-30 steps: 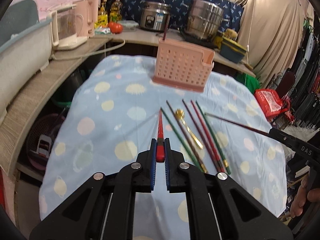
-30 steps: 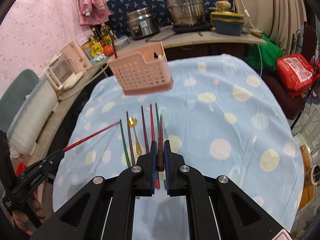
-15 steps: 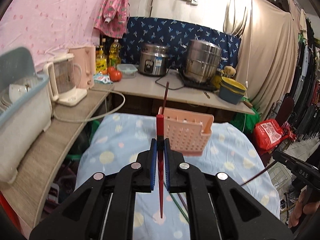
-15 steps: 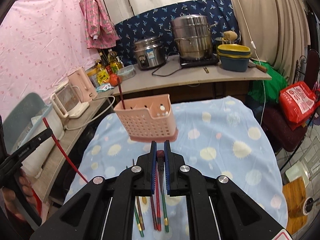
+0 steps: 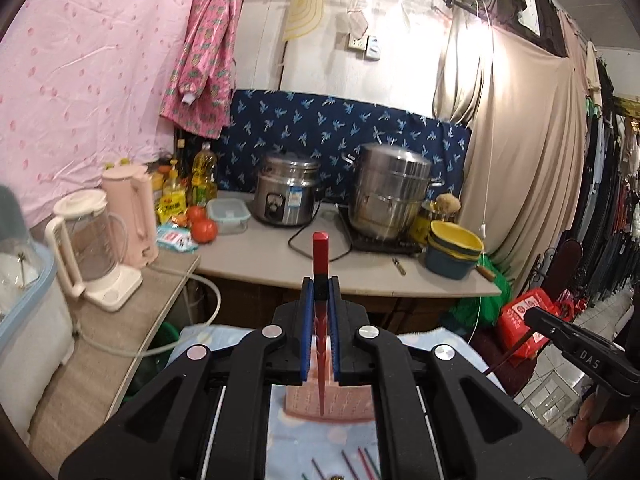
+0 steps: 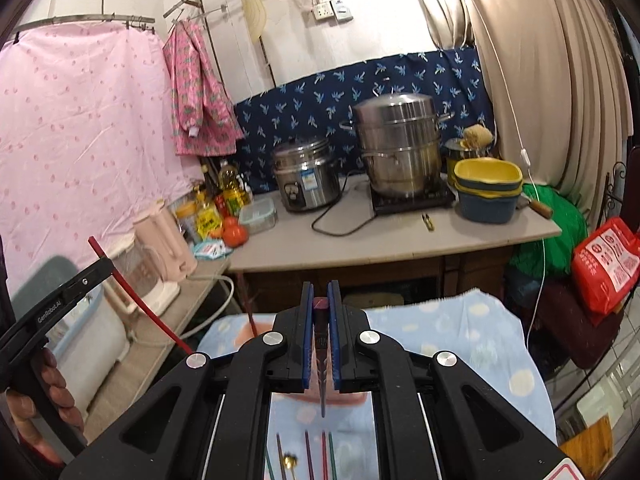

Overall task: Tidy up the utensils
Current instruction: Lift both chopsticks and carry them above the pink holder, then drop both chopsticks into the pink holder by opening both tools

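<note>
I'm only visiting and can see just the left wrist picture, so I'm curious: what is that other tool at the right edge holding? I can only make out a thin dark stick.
Observer: The right tool is shut on a dark maroon chopstick, with its thin tip pointing down.
Visitor: Is anything in the pink holder?
Observer: Yes, one dark chopstick stands up out of the pink holder.
Visitor: Is my red one held straight?
Observer: Seen from the side, the red chopstick in the left tool slants, with its thin tip lowest.
</note>
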Available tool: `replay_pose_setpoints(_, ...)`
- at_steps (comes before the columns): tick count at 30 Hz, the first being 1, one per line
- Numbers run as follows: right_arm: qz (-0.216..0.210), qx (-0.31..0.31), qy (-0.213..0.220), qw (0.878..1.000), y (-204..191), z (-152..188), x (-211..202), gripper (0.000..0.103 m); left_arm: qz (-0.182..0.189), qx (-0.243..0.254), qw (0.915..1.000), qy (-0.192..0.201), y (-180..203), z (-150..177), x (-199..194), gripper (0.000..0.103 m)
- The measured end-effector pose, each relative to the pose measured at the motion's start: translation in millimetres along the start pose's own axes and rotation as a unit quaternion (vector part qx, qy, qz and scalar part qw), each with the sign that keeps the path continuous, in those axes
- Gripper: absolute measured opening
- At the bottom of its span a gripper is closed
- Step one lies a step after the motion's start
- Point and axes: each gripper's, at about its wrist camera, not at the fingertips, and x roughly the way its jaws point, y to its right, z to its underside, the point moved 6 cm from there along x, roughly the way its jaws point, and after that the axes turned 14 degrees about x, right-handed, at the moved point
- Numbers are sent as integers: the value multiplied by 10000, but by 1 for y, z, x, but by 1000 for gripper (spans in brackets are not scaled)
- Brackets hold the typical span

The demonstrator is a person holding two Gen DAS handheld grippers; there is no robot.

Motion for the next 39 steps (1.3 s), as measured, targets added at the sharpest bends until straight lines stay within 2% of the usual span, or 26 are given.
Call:
replay_pose_setpoints(5, 43, 9, 154, 9999, -7, -27, 28, 7, 109, 61, 9997, 225, 9, -30, 27, 7)
replay_pose_setpoints(9, 98, 15, 99, 9999, -7, -30, 57, 7, 235, 7, 9995, 205, 18, -33, 56, 7)
replay_pose_setpoints(12, 102, 32, -42, 9999, -5, -24, 80, 7, 305, -33, 9995, 47, 21, -19, 79, 7)
replay_pose_setpoints(18, 183, 25, -510, 9985, 4, 9, 123, 7, 355, -142, 9983, -443, 21, 28, 120, 7)
replay_pose_setpoints(22, 235, -47, -780, 9967, 10, 32, 140, 8, 325, -266, 9973, -604, 15, 53, 132, 8)
replay_pose_setpoints(23, 298, -77, -751, 9967, 12, 35, 141, 16, 220, -290, 9973, -638, 12, 57, 133, 15)
replay_pose_setpoints(24, 405, -117, -702, 9966, 14, 38, 141, 31, 170, -298, 9973, -653, 10, 60, 133, 29)
replay_pose_setpoints(26, 482, -150, -571, 9971, 14, 40, 137, 47, -11, -333, 9971, -684, 5, 66, 130, 45)
replay_pose_setpoints(31, 446, -257, -444, 9977, 10, 42, 121, 50, -107, -400, 9961, -783, -3, 74, 118, 45)
replay_pose_setpoints(39, 357, -294, -545, 9974, 10, 60, 93, 51, -188, -460, 9948, -885, -6, 90, 92, 45)
